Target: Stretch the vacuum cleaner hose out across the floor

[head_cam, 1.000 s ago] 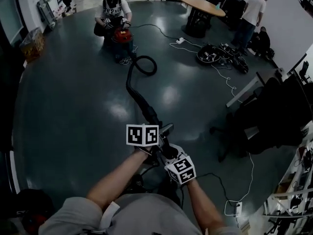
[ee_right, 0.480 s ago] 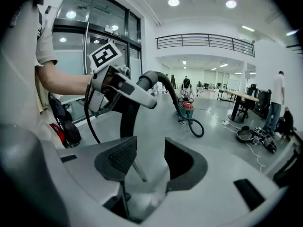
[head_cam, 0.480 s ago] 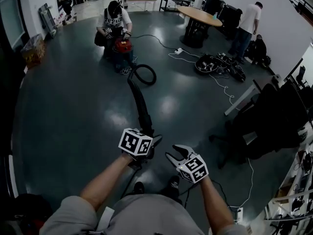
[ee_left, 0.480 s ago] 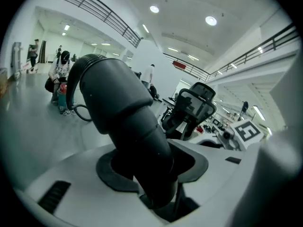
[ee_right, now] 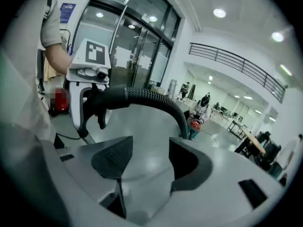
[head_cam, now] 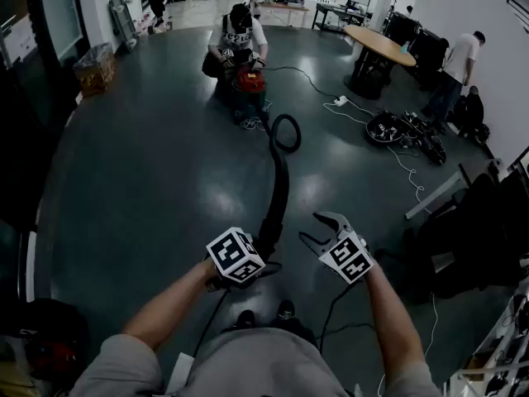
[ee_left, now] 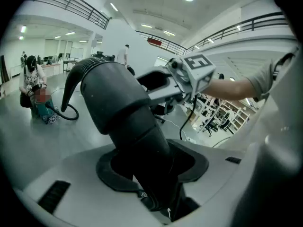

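Jaws just spread, empty: took right gripper (head_cam: 321, 228) off the vacuum hose (head_cam: 279, 180); kept left gripper (head_cam: 263, 260) clenched on its rigid end. Still had one loop (head_cam: 285, 133) to pull out.

One hose (head_cam: 278, 180). One red vacuum cleaner (head_cam: 249, 79). Two tongs: the left tongs (head_cam: 263, 255) and the right tongs (head_cam: 312, 227). One round tabletop (head_cam: 378, 46), far right. Three clearly visible people: one crouching person (head_cam: 238, 31) by the cleaner and two bystanders (head_cam: 459, 60) far right.
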`<control>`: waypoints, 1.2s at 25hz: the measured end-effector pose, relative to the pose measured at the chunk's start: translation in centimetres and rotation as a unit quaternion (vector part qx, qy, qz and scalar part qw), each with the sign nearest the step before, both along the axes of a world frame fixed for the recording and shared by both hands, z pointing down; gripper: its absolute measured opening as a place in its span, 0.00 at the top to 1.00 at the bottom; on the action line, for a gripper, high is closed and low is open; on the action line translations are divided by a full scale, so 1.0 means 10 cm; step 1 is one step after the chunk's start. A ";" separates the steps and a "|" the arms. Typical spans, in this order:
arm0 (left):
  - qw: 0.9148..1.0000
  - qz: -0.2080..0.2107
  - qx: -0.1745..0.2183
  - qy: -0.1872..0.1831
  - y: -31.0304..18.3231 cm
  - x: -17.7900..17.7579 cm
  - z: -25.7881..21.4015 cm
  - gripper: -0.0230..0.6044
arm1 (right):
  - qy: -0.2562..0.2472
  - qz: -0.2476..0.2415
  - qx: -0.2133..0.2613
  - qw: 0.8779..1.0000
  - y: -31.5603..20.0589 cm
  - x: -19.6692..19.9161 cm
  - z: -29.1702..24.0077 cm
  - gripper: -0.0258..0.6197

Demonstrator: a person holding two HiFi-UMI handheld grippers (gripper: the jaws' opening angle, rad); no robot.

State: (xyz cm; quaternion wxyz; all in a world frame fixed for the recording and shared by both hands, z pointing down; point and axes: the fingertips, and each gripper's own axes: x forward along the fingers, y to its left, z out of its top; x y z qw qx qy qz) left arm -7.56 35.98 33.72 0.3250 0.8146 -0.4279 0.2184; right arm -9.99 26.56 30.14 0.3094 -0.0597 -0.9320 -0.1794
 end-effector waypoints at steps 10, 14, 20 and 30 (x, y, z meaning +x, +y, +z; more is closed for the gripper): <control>0.997 0.063 -0.004 -0.045 0.60 -0.10 -0.08 0.66 | 0.058 -0.155 0.106 0.980 -0.23 -0.96 -0.04 0.53; 0.997 0.054 -0.038 -0.046 0.73 -0.08 -0.02 0.66 | 0.070 -0.264 0.164 0.948 0.00 -1.21 -0.01 0.53; 0.995 0.037 -0.081 -0.052 1.00 -0.32 0.19 0.66 | 0.113 -0.409 0.203 0.882 0.42 -1.81 0.48 0.53; 0.991 -0.052 -0.105 -0.060 1.27 0.00 0.09 0.67 | 0.108 -0.450 0.249 0.851 0.57 -1.59 0.47 0.69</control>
